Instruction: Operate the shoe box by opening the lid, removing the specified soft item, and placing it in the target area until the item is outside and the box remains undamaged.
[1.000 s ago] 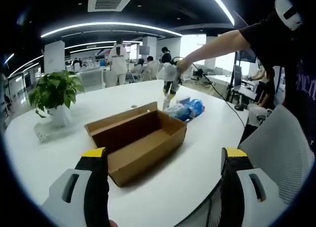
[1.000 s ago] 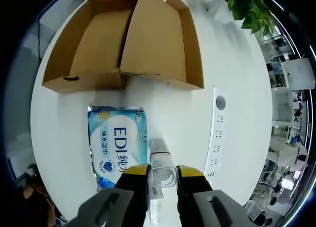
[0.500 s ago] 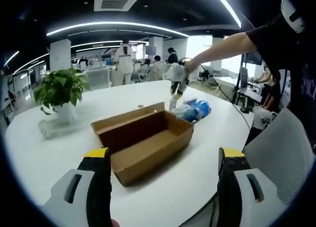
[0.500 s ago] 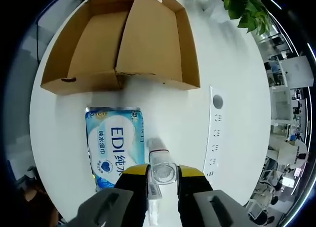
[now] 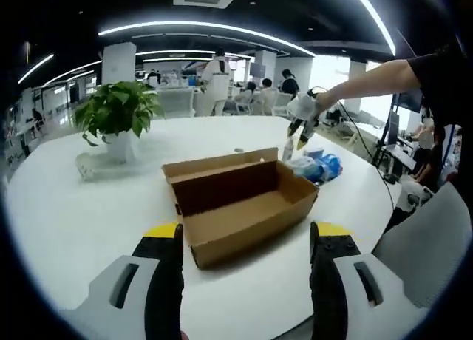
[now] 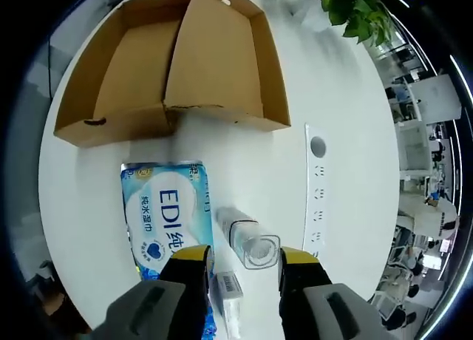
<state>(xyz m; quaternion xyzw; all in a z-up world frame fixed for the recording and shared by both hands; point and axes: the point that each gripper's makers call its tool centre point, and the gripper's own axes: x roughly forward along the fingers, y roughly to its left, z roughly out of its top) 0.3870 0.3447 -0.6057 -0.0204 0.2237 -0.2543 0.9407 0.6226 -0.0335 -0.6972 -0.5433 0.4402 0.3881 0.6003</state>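
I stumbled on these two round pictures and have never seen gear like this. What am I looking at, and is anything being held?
A person holds a hand tool with two fingers in each hand, and a fisheye camera rides on each tool.

The left gripper view looks across a white table. Its own fingers stand apart, holding nothing. Ahead lies an open cardboard box, a potted plant behind it, and the person's other arm reaching over with the right tool.

The right gripper view looks down at the same box. Beside it lie a blue pack of wipes and a clear bottle. Its fingers flank the bottle with a gap showing, so it looks let go.
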